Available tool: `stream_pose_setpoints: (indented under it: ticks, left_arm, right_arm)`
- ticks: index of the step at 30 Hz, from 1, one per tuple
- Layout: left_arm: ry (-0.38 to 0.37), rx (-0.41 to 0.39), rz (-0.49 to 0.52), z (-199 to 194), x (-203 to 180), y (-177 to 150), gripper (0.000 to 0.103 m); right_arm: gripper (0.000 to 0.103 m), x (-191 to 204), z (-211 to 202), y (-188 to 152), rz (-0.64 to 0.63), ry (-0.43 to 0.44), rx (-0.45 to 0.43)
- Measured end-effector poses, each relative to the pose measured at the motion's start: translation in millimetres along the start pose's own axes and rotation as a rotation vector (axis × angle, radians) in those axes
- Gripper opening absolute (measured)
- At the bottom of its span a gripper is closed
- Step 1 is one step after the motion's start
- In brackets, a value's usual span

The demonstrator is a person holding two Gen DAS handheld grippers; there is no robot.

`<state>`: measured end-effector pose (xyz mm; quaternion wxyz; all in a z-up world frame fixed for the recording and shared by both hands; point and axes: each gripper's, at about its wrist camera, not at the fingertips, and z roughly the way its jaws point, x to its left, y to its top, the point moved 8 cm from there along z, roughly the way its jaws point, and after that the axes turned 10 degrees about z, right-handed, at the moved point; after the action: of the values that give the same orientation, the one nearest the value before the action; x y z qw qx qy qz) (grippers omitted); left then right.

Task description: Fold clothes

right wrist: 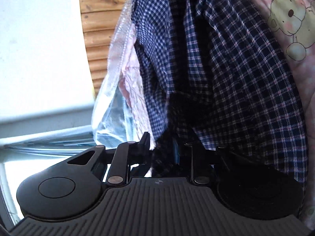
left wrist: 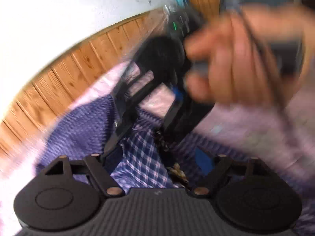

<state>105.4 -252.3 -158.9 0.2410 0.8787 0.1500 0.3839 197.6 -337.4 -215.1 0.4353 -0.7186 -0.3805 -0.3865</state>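
Pinching the navy-and-white checked cotton shirt (right wrist: 226,63), the right claw (right wrist: 163,153) seems thinly bitten and may slip; the left claw (left wrist: 157,157) gapes empty.

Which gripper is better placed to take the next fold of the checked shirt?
Right. The right gripper is clamped on the checked shirt, which hangs from it; the left gripper is open and empty.

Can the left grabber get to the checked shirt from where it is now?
Probably yes. The left gripper is open right above the checked shirt, with no cover over the cloth. The right gripper already pinches it close by, so they might bump.
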Motion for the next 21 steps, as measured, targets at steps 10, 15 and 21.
stream_pose_setpoints:
  ticks: [10,15,21]
  left_arm:
    - [0.158,-0.037,-0.118,-59.9,65.9,8.8,0.005]
    - [0.168,-0.142,-0.5,-95.1,174.7,15.1,0.005]
    - [0.039,-0.323,-0.934,-99.8,281.4,11.1,0.005]
  right_arm:
    - [0.048,-18.5,-34.5,38.0,0.033,0.019,-0.188]
    - [0.048,11.2,-39.1,95.2,-0.318,-0.27,-0.382]
    - [0.031,49.5,1.5,128.4,-0.799,-0.595,-0.381]
